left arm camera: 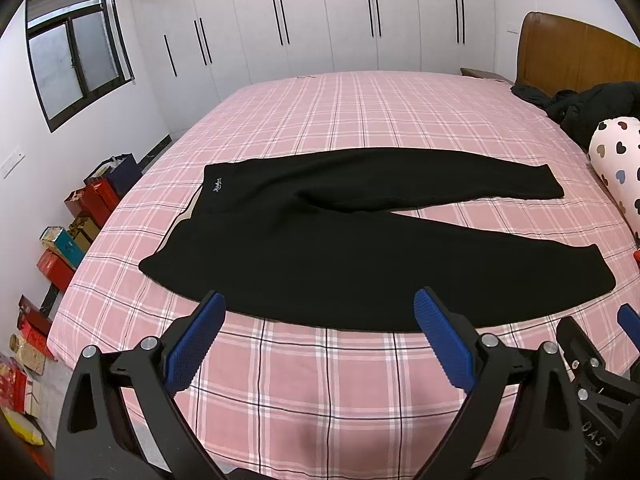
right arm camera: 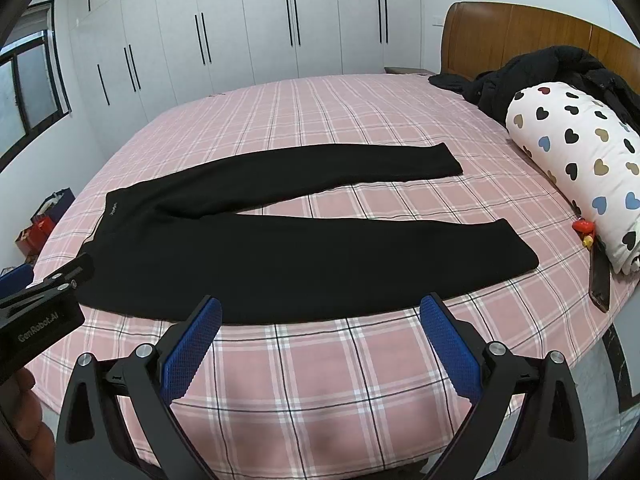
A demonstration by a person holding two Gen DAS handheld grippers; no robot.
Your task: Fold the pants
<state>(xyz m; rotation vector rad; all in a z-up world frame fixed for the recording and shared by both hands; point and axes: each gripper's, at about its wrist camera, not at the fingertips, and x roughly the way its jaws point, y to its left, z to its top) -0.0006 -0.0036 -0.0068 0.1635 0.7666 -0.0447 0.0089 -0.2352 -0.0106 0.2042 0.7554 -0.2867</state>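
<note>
Both wrist views look low across the bed [left arm camera: 320,380] from its near edge toward the wardrobe [right arm camera: 280,20], seemingly side by side, sharing the pants [left arm camera: 320,248].

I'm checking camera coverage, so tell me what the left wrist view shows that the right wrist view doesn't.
Only the left wrist view: a long row of boxes on the floor beside the bed, and the whole window.
Only the right wrist view: a dark flat object and a small red item by the heart-print roll.
Both: the black pants spread flat on the pink plaid bed, and both grippers, left and right, open and empty.
</note>
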